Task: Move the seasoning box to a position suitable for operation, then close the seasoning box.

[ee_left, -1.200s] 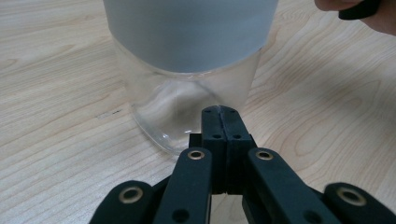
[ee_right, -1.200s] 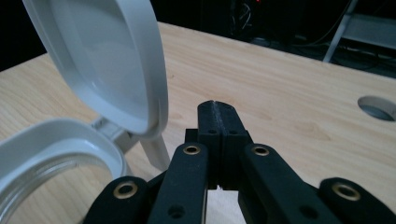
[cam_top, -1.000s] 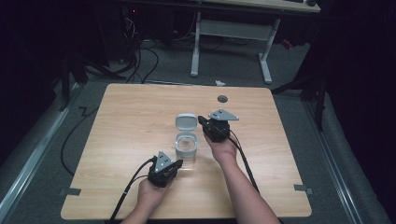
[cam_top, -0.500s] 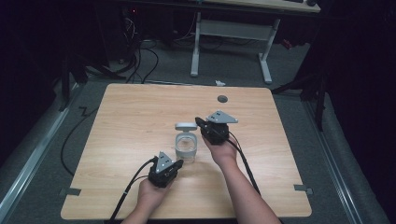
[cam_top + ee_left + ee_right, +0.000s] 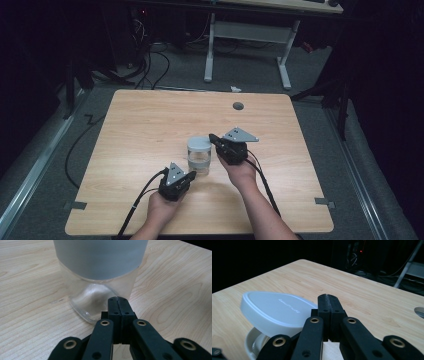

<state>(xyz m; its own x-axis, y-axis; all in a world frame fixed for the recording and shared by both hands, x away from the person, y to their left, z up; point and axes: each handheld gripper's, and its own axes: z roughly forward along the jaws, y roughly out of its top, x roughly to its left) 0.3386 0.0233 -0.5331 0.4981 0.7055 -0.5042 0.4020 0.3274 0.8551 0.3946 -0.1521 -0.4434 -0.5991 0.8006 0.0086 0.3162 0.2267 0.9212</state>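
A clear plastic jar (image 5: 200, 162) stands at the middle of the wooden table (image 5: 150, 115). Its pale grey lid (image 5: 199, 144) lies tilted over the jar's mouth. My right gripper (image 5: 213, 136) sits just right of the lid, jaws shut. In the right gripper view the lid (image 5: 277, 308) leans against the left side of the closed right gripper (image 5: 328, 296), above the jar's rim (image 5: 252, 342). My left gripper (image 5: 192, 174) is shut at the jar's front. In the left gripper view, the left gripper (image 5: 118, 299) has its tips at the jar's (image 5: 100, 290) lower wall.
A round grey grommet (image 5: 238, 106) sits in the tabletop near the far edge. Beyond the table stand the white legs of a desk (image 5: 210, 55), with cables on the dark floor. Tape marks are at both front corners of the table.
The lid was on the table behind the jar; it has come up and now lies over the jar's mouth. The right gripper moved toward the jar with it. The left gripper stayed put.
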